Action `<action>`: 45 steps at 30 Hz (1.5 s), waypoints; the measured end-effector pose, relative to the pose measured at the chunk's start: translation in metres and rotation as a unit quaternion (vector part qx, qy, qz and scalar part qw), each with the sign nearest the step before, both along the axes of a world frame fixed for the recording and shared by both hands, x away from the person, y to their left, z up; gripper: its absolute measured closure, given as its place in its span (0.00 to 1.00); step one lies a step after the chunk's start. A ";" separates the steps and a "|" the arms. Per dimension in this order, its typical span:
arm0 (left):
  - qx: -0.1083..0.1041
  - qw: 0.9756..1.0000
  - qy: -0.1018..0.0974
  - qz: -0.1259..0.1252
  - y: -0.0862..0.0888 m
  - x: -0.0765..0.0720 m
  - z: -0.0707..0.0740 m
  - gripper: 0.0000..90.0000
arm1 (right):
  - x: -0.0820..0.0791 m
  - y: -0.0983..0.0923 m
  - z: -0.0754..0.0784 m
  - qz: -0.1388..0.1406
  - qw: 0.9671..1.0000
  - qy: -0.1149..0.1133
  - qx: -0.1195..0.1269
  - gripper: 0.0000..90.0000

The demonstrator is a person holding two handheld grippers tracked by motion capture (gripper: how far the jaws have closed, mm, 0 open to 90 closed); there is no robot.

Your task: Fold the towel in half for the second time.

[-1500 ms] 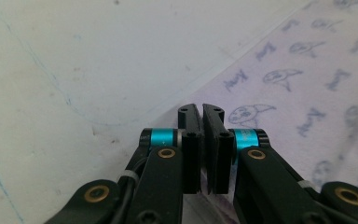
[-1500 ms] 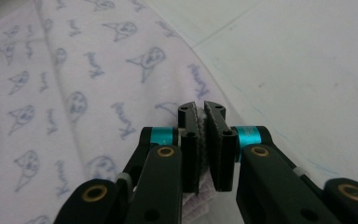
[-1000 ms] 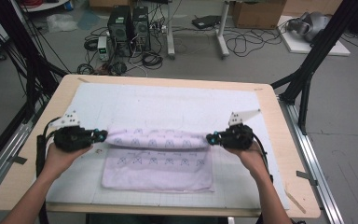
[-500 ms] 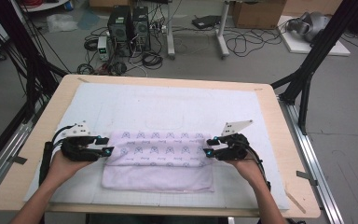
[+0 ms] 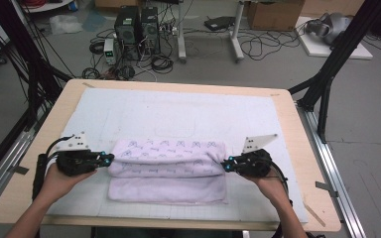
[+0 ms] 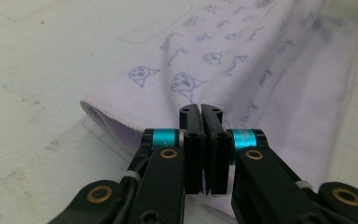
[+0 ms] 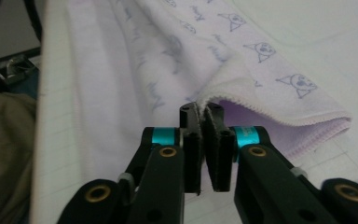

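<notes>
A lilac towel (image 5: pixel 168 158) printed with small cartoon faces lies folded on the white mat (image 5: pixel 178 111), its thick upper fold resting over a flat lower layer. My left gripper (image 5: pixel 110 159) is at the towel's left end. Its jaws have just been closing, and in the left gripper view (image 6: pixel 200 108) they meet with no cloth seen between them; the towel (image 6: pixel 261 70) lies just behind. My right gripper (image 5: pixel 224 165) is at the right end. Its jaws have also just been closing, and in the right gripper view (image 7: pixel 200 108) they pinch the towel's hemmed edge (image 7: pixel 223 95).
The mat covers most of the wooden table (image 5: pixel 305 163), with bare mat beyond the towel. Black frame legs (image 5: pixel 327 74) stand at the table's right and left. Computer towers (image 5: pixel 136 25) and cables lie on the floor behind the table.
Both grippers have moved toward the person's side of the table. The towel's upper fold now lies broader and flatter over the lower layer.
</notes>
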State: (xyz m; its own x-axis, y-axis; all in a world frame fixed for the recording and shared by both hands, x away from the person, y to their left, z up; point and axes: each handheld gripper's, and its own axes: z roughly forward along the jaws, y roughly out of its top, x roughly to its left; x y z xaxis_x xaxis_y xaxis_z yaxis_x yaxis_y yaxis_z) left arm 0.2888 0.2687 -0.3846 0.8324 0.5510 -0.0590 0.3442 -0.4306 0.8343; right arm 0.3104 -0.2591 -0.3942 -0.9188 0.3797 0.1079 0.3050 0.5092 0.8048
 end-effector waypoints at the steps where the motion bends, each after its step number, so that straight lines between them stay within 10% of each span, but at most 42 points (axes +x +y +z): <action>1: 0.001 1.000 -0.002 0.002 0.001 -0.003 0.003 0.88 | -0.005 -0.003 0.003 0.000 1.000 -0.006 0.007 0.86; 5: 0.005 1.000 0.003 -0.002 0.000 -0.010 0.002 0.67 | -0.013 -0.005 0.006 -0.007 1.000 -0.015 0.008 0.79; 22: 0.067 0.997 0.030 -0.024 -0.024 -0.006 -0.052 0.74 | 0.000 0.032 -0.038 0.043 0.995 0.016 -0.086 0.63; 29: 0.069 0.997 0.019 -0.024 -0.026 -0.008 -0.049 0.96 | -0.001 0.030 -0.041 0.041 0.996 0.006 -0.079 0.94; 39: 0.035 0.999 -0.033 -0.017 -0.009 -0.033 -0.005 0.97 | -0.015 0.018 -0.004 0.036 0.999 -0.018 -0.008 0.96; 45: 0.054 0.997 -0.007 -0.047 -0.010 -0.060 -0.028 0.83 | -0.042 0.014 -0.011 0.073 0.997 0.014 -0.007 0.91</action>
State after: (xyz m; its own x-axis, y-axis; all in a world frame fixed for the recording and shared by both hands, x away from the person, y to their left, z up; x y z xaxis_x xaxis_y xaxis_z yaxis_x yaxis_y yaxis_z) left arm 0.2286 0.2588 -0.4130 0.8813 0.4724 0.0086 0.2862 -0.5483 0.7858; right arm 0.2682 -0.2456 -0.4050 -0.9609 0.2443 0.1301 0.2494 0.5602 0.7899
